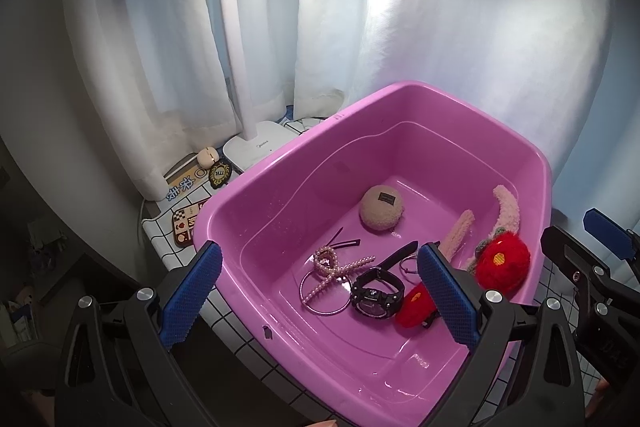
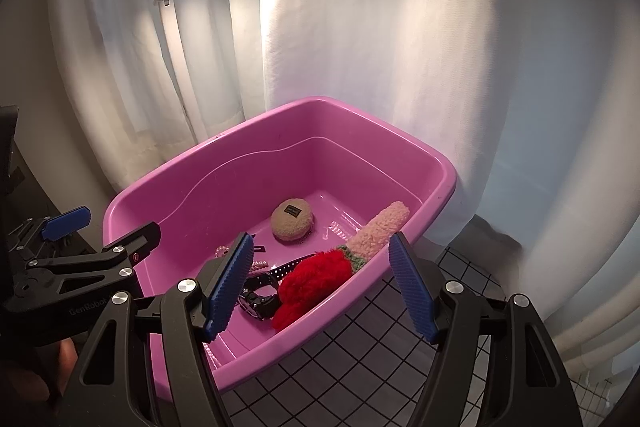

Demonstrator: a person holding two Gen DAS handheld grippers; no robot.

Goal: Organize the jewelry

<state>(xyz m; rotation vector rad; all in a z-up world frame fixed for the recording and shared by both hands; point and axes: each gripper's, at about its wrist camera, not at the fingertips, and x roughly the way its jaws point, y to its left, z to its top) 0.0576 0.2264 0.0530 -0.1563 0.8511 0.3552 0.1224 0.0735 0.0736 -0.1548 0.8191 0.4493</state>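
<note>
A pink plastic tub (image 1: 280,163) (image 2: 168,179) holds the jewelry: a black watch (image 1: 376,293) (image 2: 260,301), a pearl hair clip (image 1: 336,269), a thin metal bangle (image 1: 320,303), a black hair pin (image 1: 344,241), a beige fuzzy puff (image 1: 381,207) (image 2: 291,219), and a pink fuzzy headband with red flowers (image 1: 502,261) (image 2: 320,277). My left gripper (image 1: 320,297) is open and empty above the tub's near side. My right gripper (image 2: 320,283) is open and empty above the tub's right rim. The right gripper also shows in the left wrist view (image 1: 592,251).
The tub stands on a white grid-pattern tablecloth (image 2: 360,355). A white desk lamp (image 1: 256,143) stands behind the tub at the left, next to small cards and a badge (image 1: 220,174). White curtains (image 1: 440,27) hang close behind.
</note>
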